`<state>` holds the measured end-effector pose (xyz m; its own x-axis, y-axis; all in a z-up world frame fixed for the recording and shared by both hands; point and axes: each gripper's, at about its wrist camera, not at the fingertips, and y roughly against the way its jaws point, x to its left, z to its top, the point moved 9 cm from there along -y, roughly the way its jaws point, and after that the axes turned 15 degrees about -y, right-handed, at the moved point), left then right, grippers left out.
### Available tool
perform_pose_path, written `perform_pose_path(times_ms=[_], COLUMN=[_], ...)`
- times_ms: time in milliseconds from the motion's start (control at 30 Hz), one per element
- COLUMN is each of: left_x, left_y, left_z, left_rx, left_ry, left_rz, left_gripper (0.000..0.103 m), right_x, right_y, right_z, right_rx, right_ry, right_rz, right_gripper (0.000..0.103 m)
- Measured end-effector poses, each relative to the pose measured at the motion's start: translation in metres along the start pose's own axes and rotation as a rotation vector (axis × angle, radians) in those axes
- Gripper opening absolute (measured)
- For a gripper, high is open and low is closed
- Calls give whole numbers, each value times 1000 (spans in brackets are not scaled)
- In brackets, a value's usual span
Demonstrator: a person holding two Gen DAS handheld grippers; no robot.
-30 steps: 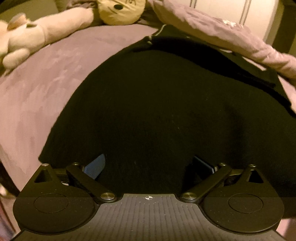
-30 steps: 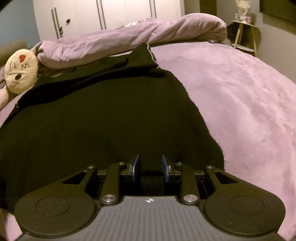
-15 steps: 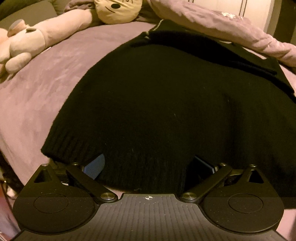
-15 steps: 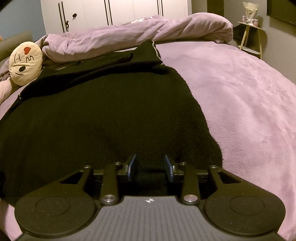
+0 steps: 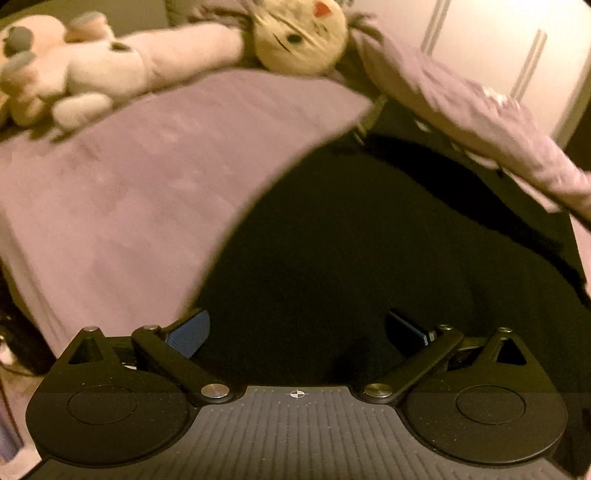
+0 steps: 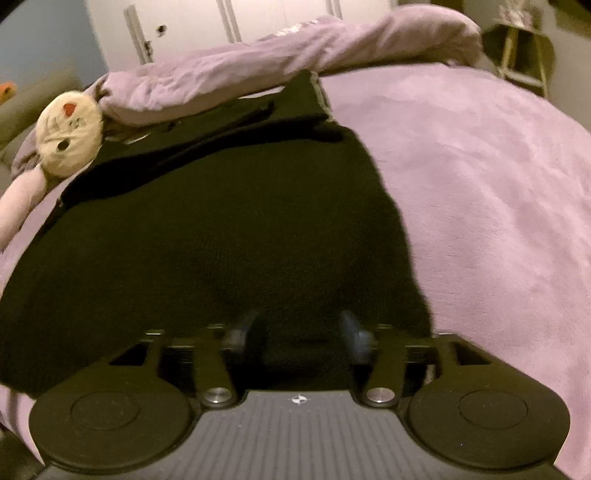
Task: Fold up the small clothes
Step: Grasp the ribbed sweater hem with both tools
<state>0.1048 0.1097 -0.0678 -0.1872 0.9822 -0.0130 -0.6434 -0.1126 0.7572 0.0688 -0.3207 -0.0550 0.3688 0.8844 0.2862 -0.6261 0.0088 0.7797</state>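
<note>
A black knit sweater (image 5: 369,240) lies spread flat on the purple bed cover; it also shows in the right wrist view (image 6: 221,240). My left gripper (image 5: 295,330) is open wide, its blue-padded fingers straddling the sweater's near hem by its left corner. My right gripper (image 6: 301,338) is open, its fingers at the near hem by the sweater's right corner. Whether the fingertips touch the cloth is hidden by blur.
A plush toy (image 5: 299,33) with a cream face lies at the far left of the bed (image 5: 129,184); it also shows in the right wrist view (image 6: 70,133). A bunched purple duvet (image 6: 295,59) lies past the sweater. White wardrobe doors and a small side table (image 6: 524,48) stand behind.
My right gripper has opened wider at the hem. My left gripper has shifted left toward the sweater's left corner, so more bare bed cover shows; it stays open.
</note>
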Motion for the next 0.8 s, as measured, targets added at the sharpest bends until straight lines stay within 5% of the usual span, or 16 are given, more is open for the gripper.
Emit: perform_pose_path(times_ms=[200,500,700,800], left_x=[35,38,31,30], left_y=[-22,-39,-35,-37], left_z=[5,-20,-18,-17], left_rx=[90,193,190,191], left_ry=[-12,89,33,21], left_rz=[-46,-229,-244,-256], left_gripper=[103,102,58,44], right_x=[-27,-62,-64,-63], right_y=[22,34,25,20], right_z=[13,17,13,21], right_rx=[-22,17,72,60], right_ry=[-61,-151,-171,-177], right_rz=[25,28,97,117], right_gripper=[67,65,58,54])
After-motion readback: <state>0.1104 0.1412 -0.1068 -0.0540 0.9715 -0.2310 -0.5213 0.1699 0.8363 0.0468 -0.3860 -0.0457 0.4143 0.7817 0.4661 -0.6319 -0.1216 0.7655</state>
